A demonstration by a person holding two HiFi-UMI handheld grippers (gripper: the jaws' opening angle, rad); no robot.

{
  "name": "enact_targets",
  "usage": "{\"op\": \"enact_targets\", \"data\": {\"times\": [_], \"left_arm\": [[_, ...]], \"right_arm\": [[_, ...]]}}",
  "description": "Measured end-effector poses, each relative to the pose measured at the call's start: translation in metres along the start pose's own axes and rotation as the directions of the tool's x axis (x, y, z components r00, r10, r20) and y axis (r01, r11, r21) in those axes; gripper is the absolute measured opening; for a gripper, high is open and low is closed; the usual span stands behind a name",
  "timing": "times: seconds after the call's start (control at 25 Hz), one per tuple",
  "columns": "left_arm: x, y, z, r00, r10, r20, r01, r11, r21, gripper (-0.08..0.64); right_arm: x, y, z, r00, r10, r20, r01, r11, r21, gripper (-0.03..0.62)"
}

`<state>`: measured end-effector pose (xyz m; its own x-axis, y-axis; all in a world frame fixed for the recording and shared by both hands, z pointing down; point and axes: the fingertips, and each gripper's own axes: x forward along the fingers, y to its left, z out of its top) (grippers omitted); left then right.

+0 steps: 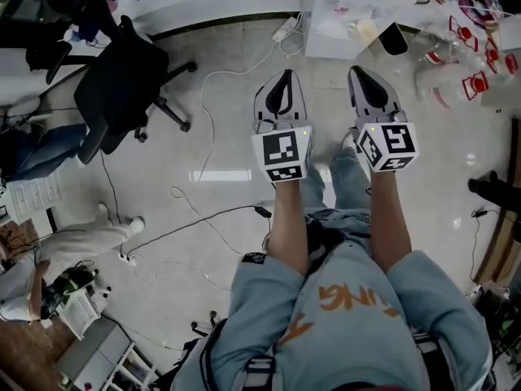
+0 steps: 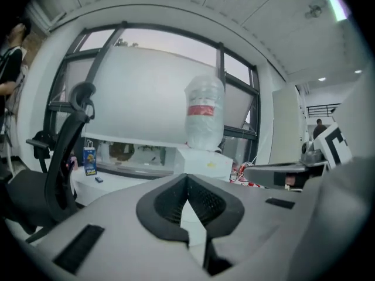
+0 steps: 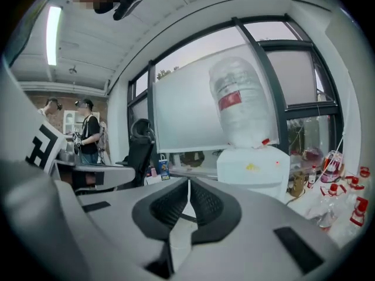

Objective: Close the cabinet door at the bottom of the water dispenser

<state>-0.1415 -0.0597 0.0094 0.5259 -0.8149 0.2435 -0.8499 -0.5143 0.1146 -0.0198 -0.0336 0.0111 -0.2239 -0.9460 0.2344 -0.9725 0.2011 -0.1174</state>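
Observation:
The white water dispenser stands ahead of me on the floor, its top seen from above. Its clear bottle with a red label sits on the white body; the left gripper view also shows the bottle. The bottom cabinet door is hidden in every view, below the jaws. My left gripper and right gripper are held side by side, high above the floor, pointing at the dispenser. In both gripper views the jaws meet at the tips with nothing between them: left gripper, right gripper.
A black office chair stands at the left by a white counter. Cables and a power strip lie on the tiled floor. Several empty water bottles sit to the dispenser's right. People are at the left.

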Motion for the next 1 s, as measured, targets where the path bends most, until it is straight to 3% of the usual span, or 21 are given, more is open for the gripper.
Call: {"op": "enact_targets", "data": {"times": [0.16, 0.4, 0.8, 1.0], "left_arm": [[-0.014, -0.003, 0.043, 0.997, 0.000, 0.072, -0.005, 0.997, 0.073, 0.011], [-0.026, 0.010, 0.080, 0.991, 0.017, 0.136, -0.033, 0.993, 0.113, 0.011], [-0.016, 0.008, 0.117, 0.981, -0.033, 0.194, 0.002, 0.987, 0.159, 0.011], [-0.018, -0.002, 0.123, 0.978, -0.039, 0.203, 0.005, 0.986, 0.167, 0.011]], "right_arm": [[-0.011, 0.010, 0.049, 0.995, 0.023, 0.102, -0.021, 0.999, -0.024, 0.032], [-0.017, 0.017, 0.104, 0.981, 0.044, 0.190, -0.029, 0.996, -0.083, 0.032], [-0.012, 0.018, 0.128, 0.976, 0.044, 0.214, -0.018, 0.992, -0.123, 0.032], [-0.018, 0.019, 0.130, 0.971, 0.073, 0.229, -0.051, 0.993, -0.103, 0.032]]}}
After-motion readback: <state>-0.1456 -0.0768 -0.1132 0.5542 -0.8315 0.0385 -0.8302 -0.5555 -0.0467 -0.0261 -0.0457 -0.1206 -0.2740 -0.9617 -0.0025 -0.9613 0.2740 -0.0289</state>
